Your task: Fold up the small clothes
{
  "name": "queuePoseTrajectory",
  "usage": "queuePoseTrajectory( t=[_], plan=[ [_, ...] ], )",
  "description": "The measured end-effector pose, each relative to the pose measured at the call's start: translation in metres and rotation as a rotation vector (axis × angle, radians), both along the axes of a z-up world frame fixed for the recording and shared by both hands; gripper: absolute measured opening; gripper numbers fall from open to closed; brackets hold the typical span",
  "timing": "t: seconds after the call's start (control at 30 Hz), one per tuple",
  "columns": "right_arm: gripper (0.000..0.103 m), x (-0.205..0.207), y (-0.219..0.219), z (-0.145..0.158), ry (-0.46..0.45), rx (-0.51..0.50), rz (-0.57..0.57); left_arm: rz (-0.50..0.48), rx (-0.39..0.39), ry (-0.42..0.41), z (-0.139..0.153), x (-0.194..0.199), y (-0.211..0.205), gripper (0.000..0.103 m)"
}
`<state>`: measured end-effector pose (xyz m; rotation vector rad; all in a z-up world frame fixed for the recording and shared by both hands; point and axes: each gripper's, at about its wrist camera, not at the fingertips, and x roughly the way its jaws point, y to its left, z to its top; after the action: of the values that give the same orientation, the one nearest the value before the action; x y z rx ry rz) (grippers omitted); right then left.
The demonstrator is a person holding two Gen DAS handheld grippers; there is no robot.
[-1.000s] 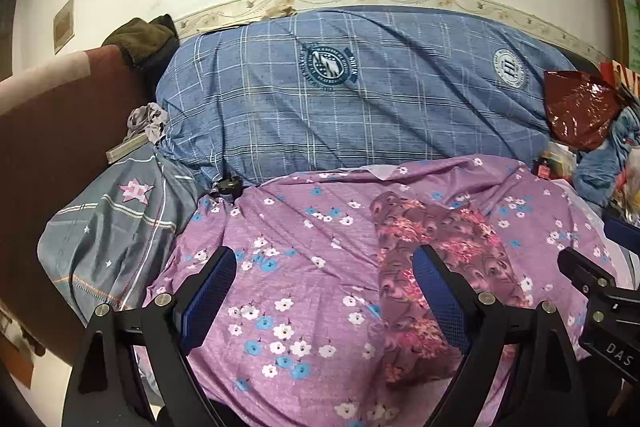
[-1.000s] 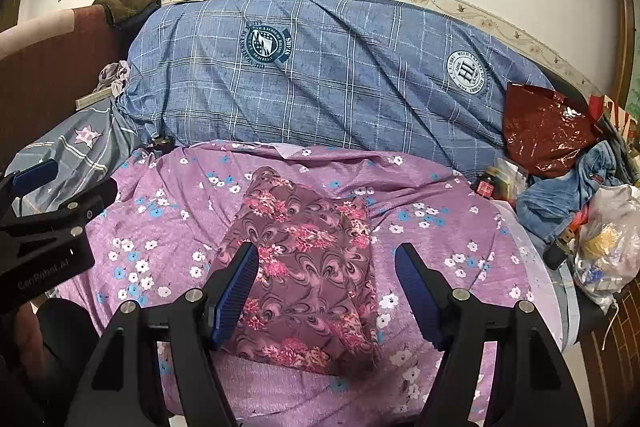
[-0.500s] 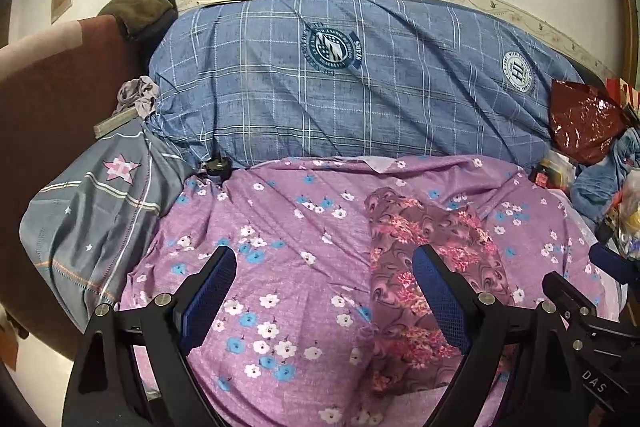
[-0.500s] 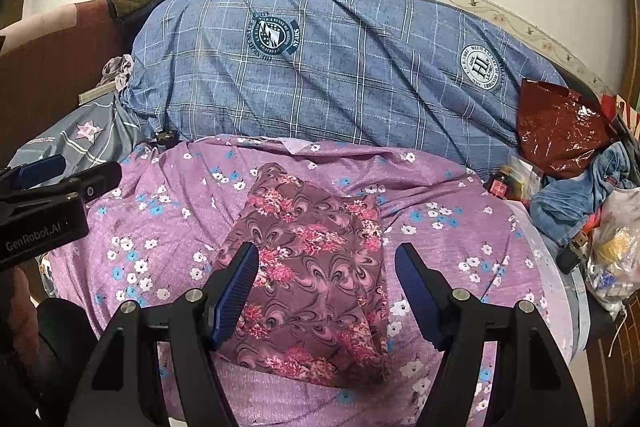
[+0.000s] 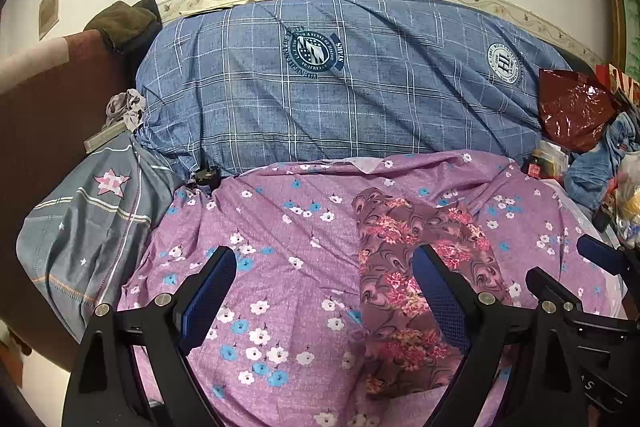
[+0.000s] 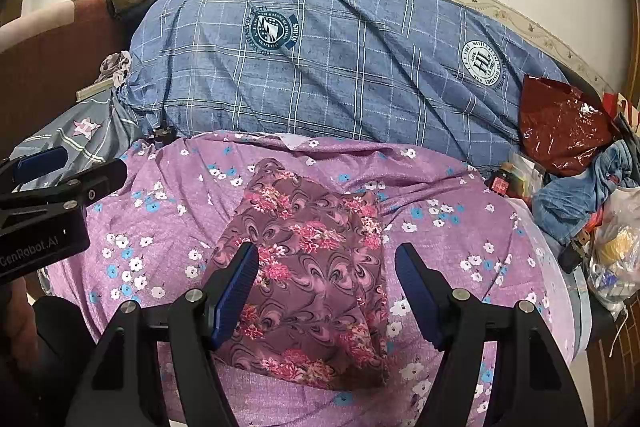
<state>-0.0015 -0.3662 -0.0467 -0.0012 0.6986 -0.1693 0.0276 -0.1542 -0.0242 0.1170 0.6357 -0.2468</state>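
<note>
- We see the floral garment (image 6: 308, 283) lying folded into a rough rectangle on the purple flowered sheet (image 6: 460, 247), in front of the long blue checked bolster (image 6: 340, 75).
- We hold the right gripper (image 6: 326, 291) above the garment's near half, its 2 blue-padded fingers (image 6: 236, 291) spread wide with nothing between them.
- We hold the left gripper (image 5: 324, 299) to the left of the garment, over bare sheet (image 5: 280, 267); its 2 fingers (image 5: 208, 299) are spread wide and empty, the right one overlapping the garment's (image 5: 404, 291) left part in the left wrist view.
- Left of the bolster (image 5: 340, 83) lies a grey pillow (image 5: 88, 223) with a star patch.
- At the bolster's right end sits a dark red plastic bag (image 6: 564, 123), and beside it what looks like bunched blue denim (image 6: 576, 195), though the fisheye edge blurs it.
</note>
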Motion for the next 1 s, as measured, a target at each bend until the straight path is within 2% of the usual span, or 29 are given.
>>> queuePoseTrajectory(
  t=[0.4, 0.77, 0.9, 1.0],
  plan=[
    [0.072, -0.001, 0.0, 0.002, -0.005, -0.003, 0.001, 0.002, 0.003, -0.02, 0.002, -0.008, 0.0, 0.091],
    [0.072, 0.003, 0.0, 0.001, 0.0, -0.003, 0.002, 0.002, 0.009, -0.006, 0.001, -0.002, -0.003, 0.091],
    [0.072, 0.008, -0.003, -0.006, 0.016, -0.003, -0.001, -0.001, 0.018, 0.012, -0.007, 0.003, -0.005, 0.091],
    [0.072, 0.012, -0.013, -0.018, 0.04, 0.035, 0.001, -0.013, 0.014, 0.052, -0.022, 0.012, -0.006, 0.091]
  ],
)
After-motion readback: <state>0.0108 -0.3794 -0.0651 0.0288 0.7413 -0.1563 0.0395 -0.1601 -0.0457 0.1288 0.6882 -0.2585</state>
